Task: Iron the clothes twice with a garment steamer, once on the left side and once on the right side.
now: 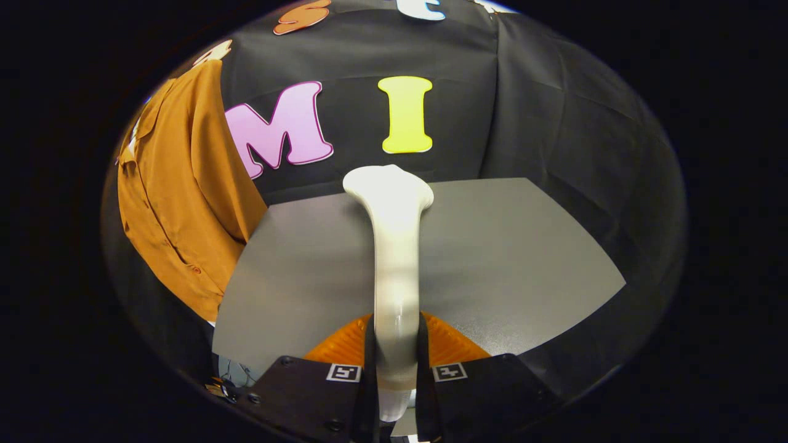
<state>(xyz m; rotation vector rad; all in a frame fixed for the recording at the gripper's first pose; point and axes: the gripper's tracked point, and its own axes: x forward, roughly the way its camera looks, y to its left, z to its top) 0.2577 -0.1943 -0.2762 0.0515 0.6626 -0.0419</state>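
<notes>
Gripper [396, 369] fingers clamp the steamer [394, 258] handle from both sides, head extending forward above the grey table [523, 258], brown shirt [178, 191] hanging beyond-left.

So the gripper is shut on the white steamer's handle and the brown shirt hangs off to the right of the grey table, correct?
Not quite. The gripper view shows the brown shirt hanging to the left of the grey table, not the right. The rest holds: the gripper is shut on the handle of the white steamer, which runs forward from between the fingers.
</notes>
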